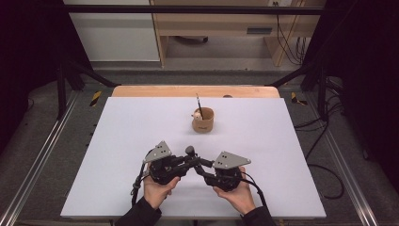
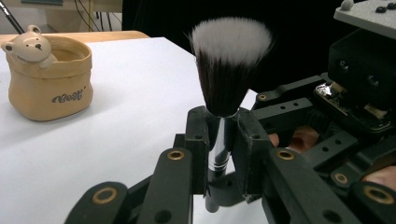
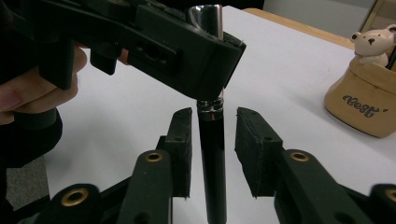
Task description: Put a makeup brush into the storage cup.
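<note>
My left gripper (image 2: 219, 135) clamps the makeup brush (image 2: 227, 70) at its metal ferrule, near side of the bear pot (image 2: 49, 77). My right gripper (image 3: 213, 140) stands narrowly open around the black handle (image 3: 212, 158), pads not touching. The brush seems light, the bristles soft (handle probably slippery), so I hold the rigid parts.

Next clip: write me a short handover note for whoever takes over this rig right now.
Left hand-held gripper: shut on the makeup brush at its silver ferrule, bristles up.
Right hand-held gripper: open; its pads stand either side of the brush's black handle without pressing it.
Bear cup: farther back on the white table, with a thin stick standing in it.
Done: brush lifted between both grippers.
Left: probably hand it over or stand it in the cup.
</note>
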Action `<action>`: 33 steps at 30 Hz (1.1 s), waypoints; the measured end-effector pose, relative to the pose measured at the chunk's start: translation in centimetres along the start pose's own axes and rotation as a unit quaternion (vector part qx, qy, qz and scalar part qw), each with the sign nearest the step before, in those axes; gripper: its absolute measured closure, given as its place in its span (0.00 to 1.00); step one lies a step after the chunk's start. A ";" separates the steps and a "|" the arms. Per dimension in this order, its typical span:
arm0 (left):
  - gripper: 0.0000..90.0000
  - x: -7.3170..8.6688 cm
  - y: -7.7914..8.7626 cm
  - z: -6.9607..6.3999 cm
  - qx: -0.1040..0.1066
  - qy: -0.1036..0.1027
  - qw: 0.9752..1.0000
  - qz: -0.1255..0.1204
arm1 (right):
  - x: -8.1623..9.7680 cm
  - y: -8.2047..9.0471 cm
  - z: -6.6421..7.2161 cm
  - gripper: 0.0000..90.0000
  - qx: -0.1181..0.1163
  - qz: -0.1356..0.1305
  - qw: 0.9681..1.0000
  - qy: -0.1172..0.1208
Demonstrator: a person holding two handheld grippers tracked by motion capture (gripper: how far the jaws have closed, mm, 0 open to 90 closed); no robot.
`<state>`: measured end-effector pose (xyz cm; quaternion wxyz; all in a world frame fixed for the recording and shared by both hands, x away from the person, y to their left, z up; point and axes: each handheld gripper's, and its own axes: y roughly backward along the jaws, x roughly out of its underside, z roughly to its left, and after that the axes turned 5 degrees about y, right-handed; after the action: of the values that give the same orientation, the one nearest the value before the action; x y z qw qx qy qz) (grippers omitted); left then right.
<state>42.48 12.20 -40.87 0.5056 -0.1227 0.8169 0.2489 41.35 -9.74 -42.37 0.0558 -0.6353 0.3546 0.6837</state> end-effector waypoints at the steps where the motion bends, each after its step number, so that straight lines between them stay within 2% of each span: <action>1: 0.86 0.0 0.0 0.0 0.000 -0.001 1.000 0.002 | 0.0 0.0 -0.1 0.77 -0.001 -0.001 1.000 0.000; 7: 0.86 0.1 -0.2 -0.1 0.000 -0.004 1.000 0.007 | 0.0 0.1 -0.1 0.85 -0.007 0.001 1.000 -0.003; 17: 0.83 0.1 -0.3 0.1 -0.001 -0.001 1.000 0.006 | 0.1 0.0 0.0 0.88 -0.016 0.004 1.000 -0.003; 26: 0.56 -0.2 0.3 0.7 -0.010 -0.008 1.000 0.002 | 0.4 0.5 -0.9 0.88 0.003 0.002 1.000 -0.017; 33: 0.44 -0.3 1.2 1.4 -0.026 -0.022 0.999 -0.003 | 0.6 1.5 -1.7 0.88 0.017 -0.005 0.999 -0.030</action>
<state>43.14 13.92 -40.79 0.5212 -0.1329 0.7984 0.2707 41.91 -12.03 -42.24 0.0807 -0.6151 0.3614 0.6961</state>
